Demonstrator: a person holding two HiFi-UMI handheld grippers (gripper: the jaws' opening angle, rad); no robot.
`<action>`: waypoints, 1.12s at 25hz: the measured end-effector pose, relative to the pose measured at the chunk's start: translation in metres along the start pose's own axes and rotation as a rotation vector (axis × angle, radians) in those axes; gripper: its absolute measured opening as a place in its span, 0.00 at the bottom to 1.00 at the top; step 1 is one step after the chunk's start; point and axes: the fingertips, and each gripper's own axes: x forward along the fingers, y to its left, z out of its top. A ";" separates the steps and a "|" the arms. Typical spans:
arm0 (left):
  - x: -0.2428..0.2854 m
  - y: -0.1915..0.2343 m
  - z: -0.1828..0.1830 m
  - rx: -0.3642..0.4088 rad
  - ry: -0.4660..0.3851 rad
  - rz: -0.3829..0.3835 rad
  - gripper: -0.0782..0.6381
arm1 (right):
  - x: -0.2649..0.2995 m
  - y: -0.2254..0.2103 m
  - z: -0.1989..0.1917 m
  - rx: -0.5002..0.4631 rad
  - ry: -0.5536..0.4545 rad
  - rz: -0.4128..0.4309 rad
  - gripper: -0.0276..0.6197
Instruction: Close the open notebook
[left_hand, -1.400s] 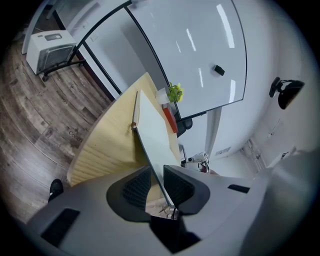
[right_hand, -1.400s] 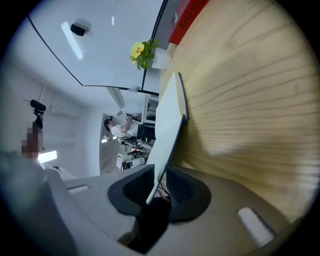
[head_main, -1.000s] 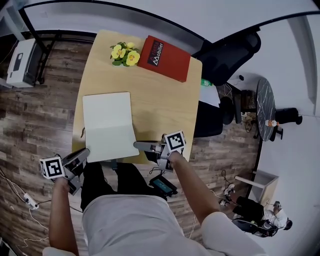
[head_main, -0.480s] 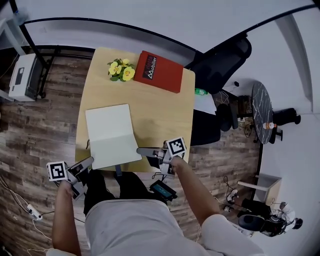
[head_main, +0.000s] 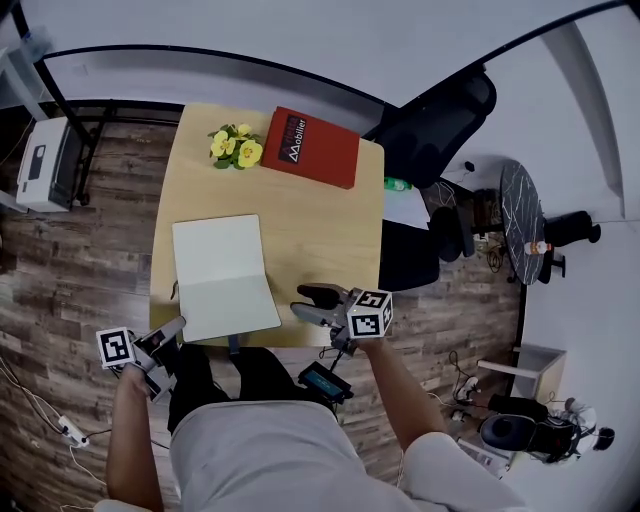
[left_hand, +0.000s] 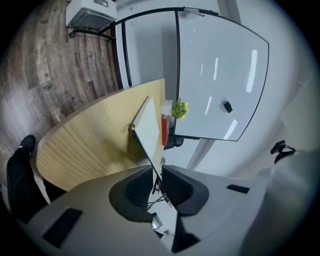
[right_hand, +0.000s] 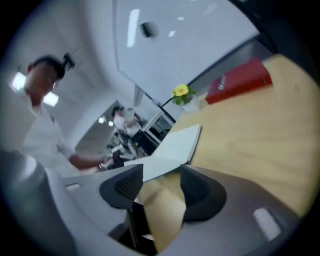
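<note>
The open white notebook (head_main: 215, 265) lies on the wooden table (head_main: 320, 240), its near page reaching the table's front edge. My left gripper (head_main: 178, 326) is at the near left corner. In the left gripper view the notebook (left_hand: 147, 125) runs edge-on into the left gripper (left_hand: 157, 172), whose jaws are closing and pinch the thin page. My right gripper (head_main: 308, 303) hovers just right of the near right corner, its jaws opening. In the right gripper view the notebook (right_hand: 175, 147) lies just ahead of the right gripper (right_hand: 161, 172), and the pads press on nothing.
A red book (head_main: 311, 147) and yellow flowers (head_main: 234, 146) sit at the table's far edge. A black office chair (head_main: 435, 115) stands to the right, a white device (head_main: 45, 165) on the floor at left. A whiteboard (left_hand: 220, 75) stands behind the table.
My right gripper has let go of the notebook's near right corner, rolled, opened its jaws and drawn off to the right. The left gripper stays at the near left corner.
</note>
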 end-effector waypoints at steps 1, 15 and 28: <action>-0.001 -0.001 0.001 -0.005 -0.001 -0.004 0.19 | 0.001 0.003 -0.002 -0.181 0.036 -0.045 0.39; -0.003 -0.007 0.015 -0.068 -0.035 -0.047 0.21 | 0.050 0.043 -0.027 -1.182 0.268 -0.102 0.38; -0.002 -0.012 0.022 -0.071 -0.063 -0.060 0.24 | 0.057 0.055 -0.022 -1.159 0.241 -0.079 0.13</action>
